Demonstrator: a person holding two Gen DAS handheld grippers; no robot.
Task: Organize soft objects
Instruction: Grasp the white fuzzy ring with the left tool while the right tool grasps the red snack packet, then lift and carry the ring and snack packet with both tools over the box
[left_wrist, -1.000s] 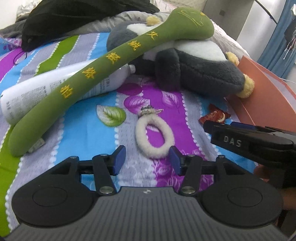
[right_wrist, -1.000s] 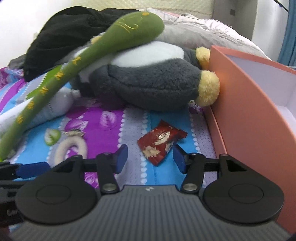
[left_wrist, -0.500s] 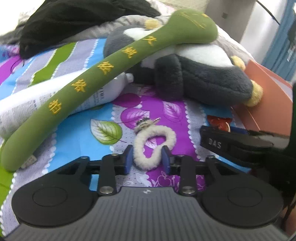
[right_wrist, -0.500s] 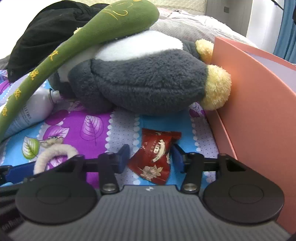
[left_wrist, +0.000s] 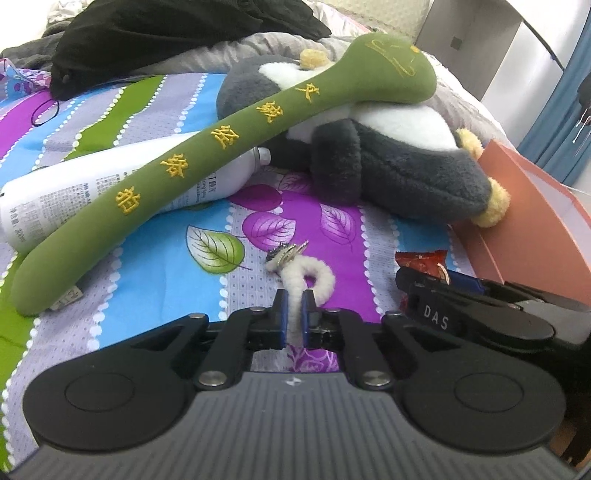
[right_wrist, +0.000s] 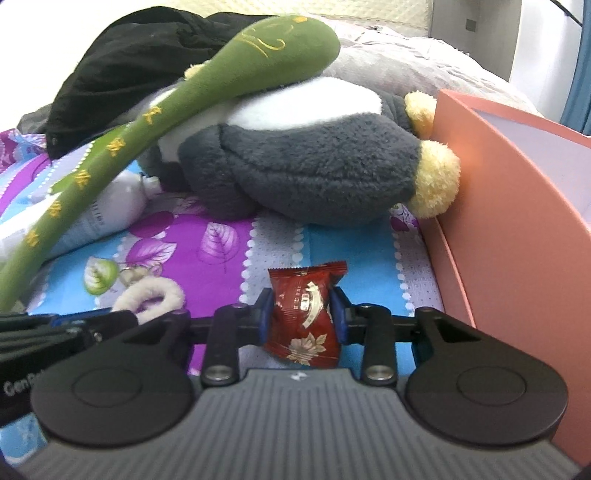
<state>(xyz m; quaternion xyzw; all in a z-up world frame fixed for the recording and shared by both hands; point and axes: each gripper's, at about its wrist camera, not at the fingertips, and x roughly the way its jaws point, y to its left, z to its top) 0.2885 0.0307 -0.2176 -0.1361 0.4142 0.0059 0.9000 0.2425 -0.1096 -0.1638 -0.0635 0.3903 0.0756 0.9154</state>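
My left gripper (left_wrist: 294, 317) is shut on a white fluffy hair tie (left_wrist: 314, 278) with a metal charm, squeezing it flat on the bedsheet. My right gripper (right_wrist: 302, 314) is shut on a red candy wrapper (right_wrist: 306, 314). The hair tie also shows in the right wrist view (right_wrist: 153, 297), the wrapper in the left wrist view (left_wrist: 421, 260). A long green plush stick (left_wrist: 229, 144) lies across a grey and white plush penguin (left_wrist: 391, 162), which also shows in the right wrist view (right_wrist: 303, 162).
An orange box (right_wrist: 517, 206) stands open at the right, against the penguin's yellow foot. A white spray bottle (left_wrist: 110, 184) lies under the green stick. Black clothing (left_wrist: 166, 33) and a grey quilt are piled at the back of the bed.
Both grippers moved forward and closed: the left onto the hair tie, squeezing it flat, the right onto the candy wrapper.
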